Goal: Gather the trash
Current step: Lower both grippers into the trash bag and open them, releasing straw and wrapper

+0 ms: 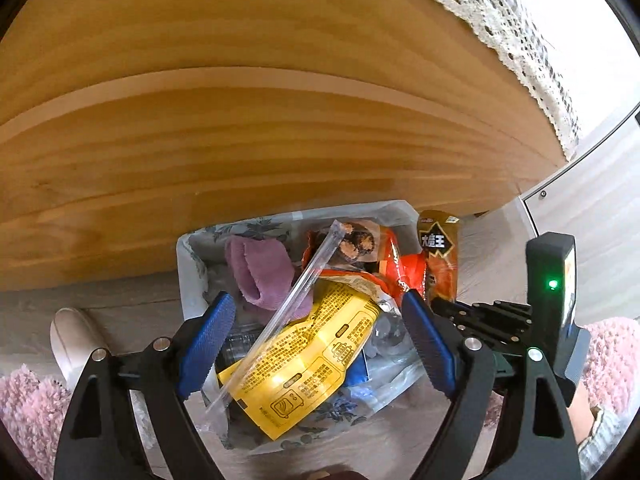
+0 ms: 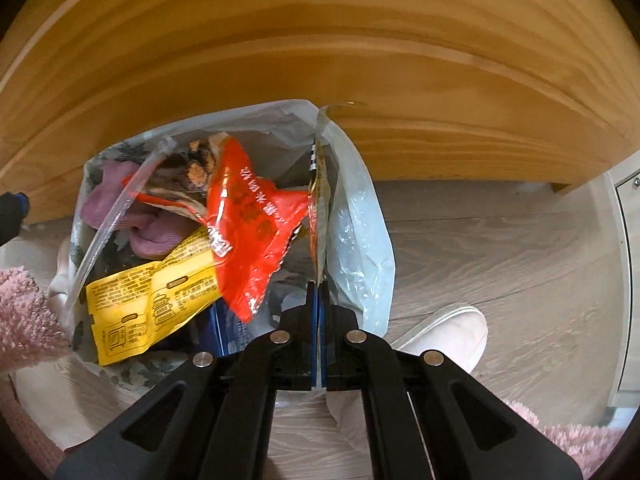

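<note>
A bin lined with a pale flowered bag (image 1: 188,248) stands on the floor against a wooden panel. Inside lie a yellow wrapper (image 1: 312,356), a purple cloth (image 1: 260,272), a red snack bag (image 2: 248,224) and a clear plastic strip (image 1: 296,300). My left gripper (image 1: 318,308) hovers over the bin, open, with nothing between its blue pads. At the bin's right rim my right gripper (image 2: 318,292) is shut on a brown and gold wrapper (image 1: 438,252). That wrapper shows edge-on in the right wrist view (image 2: 319,200), standing up from the pads.
The wooden panel (image 1: 280,140) rises right behind the bin, with a lace cloth (image 1: 500,20) hanging over its far end. White slippers (image 1: 76,340) (image 2: 448,332) stand either side of the bin on the grey wood floor (image 2: 500,240). Pink fuzzy sleeves (image 2: 24,312) frame the views.
</note>
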A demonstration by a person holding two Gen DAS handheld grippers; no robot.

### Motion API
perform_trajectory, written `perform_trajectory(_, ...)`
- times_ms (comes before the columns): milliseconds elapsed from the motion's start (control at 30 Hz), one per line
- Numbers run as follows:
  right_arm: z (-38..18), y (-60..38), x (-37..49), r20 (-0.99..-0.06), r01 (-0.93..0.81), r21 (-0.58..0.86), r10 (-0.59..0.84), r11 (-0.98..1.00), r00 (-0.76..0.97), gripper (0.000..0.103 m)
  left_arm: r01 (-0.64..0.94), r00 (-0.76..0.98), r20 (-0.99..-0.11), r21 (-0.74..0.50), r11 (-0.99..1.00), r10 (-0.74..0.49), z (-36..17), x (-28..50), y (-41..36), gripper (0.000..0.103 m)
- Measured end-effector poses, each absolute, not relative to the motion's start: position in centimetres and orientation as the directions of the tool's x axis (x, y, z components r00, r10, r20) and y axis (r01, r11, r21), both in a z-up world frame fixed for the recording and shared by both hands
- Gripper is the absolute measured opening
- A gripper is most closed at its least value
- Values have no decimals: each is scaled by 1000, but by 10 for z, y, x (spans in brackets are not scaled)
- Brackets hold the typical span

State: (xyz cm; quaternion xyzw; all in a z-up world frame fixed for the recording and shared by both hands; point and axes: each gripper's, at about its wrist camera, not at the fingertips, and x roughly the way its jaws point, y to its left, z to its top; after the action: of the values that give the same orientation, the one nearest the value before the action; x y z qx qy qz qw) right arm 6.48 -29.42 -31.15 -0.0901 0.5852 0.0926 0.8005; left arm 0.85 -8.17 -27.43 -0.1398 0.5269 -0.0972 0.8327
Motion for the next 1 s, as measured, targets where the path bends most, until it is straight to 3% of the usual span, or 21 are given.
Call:
perform_trajectory(433,-344,-276,69,-963,-336,-137,-46,932,265,1,-49,382,-895,-268,962,-230,-287,12,-81,83)
perform_trajectory(1000,-366,-299,83,-986,-268,-71,-27,961,163,1,-85,316,-937,-181,980,-146,-316,20,-76,87)
